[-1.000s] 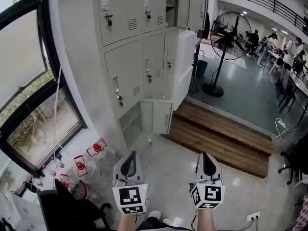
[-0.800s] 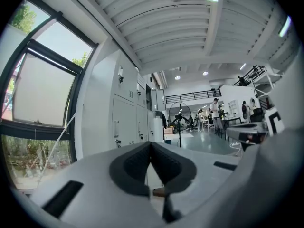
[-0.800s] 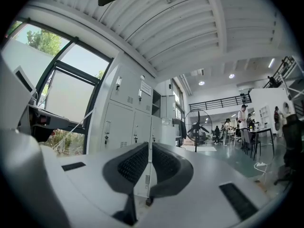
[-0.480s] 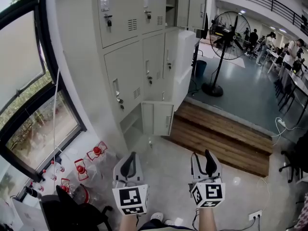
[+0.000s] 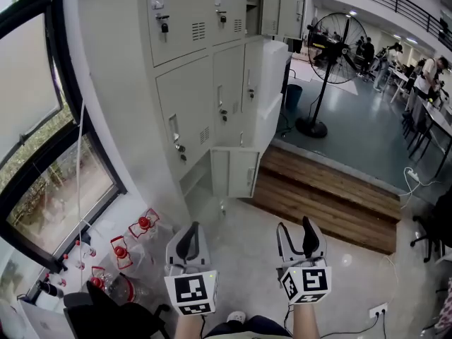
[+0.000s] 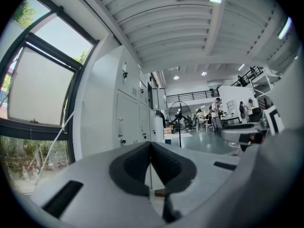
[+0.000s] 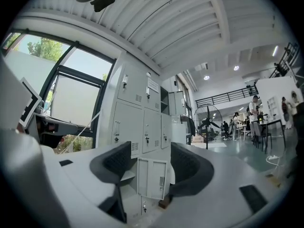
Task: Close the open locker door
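Observation:
A bank of grey lockers (image 5: 201, 83) stands ahead. In its bottom row one locker door (image 5: 233, 173) hangs open, swung outward, and shows in the right gripper view as an open door (image 7: 153, 177) with a shelf behind it. Both grippers are held level, low in the head view, well short of the lockers. My left gripper (image 5: 188, 240) is shut with nothing in it, its pads (image 6: 164, 167) meeting. My right gripper (image 5: 300, 236) is open; its jaws have just been opening, and there is nothing between them, with the open door framed far off in the gap (image 7: 151, 167).
A wooden step (image 5: 332, 196) runs right of the lockers, and a standing fan (image 5: 332, 41) is beyond it. Red-capped bottles (image 5: 120, 249) and a black chair (image 5: 106, 316) sit by the window (image 5: 42, 154) at left. Another locker (image 5: 272, 6) stands open at the top. People are at desks far right (image 5: 424, 76).
The right gripper's jaws went from shut to wide apart. Both grippers edged a little toward the lockers; the left gripper stayed shut.

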A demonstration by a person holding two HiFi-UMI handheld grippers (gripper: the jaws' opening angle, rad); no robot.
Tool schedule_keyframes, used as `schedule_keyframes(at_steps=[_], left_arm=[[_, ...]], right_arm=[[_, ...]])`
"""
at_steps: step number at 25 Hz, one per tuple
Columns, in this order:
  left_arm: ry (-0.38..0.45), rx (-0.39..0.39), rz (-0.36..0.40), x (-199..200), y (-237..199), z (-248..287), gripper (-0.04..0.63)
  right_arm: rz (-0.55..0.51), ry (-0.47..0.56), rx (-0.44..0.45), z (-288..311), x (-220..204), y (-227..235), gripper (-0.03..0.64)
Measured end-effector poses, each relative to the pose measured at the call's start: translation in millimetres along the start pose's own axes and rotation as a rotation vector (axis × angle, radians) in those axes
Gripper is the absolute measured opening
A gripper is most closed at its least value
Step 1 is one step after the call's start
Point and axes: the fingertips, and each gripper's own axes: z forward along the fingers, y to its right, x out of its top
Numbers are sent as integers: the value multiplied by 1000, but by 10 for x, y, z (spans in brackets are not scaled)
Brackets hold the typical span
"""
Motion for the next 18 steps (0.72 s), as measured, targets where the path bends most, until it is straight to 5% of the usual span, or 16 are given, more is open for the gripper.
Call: schedule_keyframes(at_steps=[18], left_arm=[[-64,4,7,-261,-139,443,2]], right_arm=[[18,-85,-1,459,-365,55,253]])
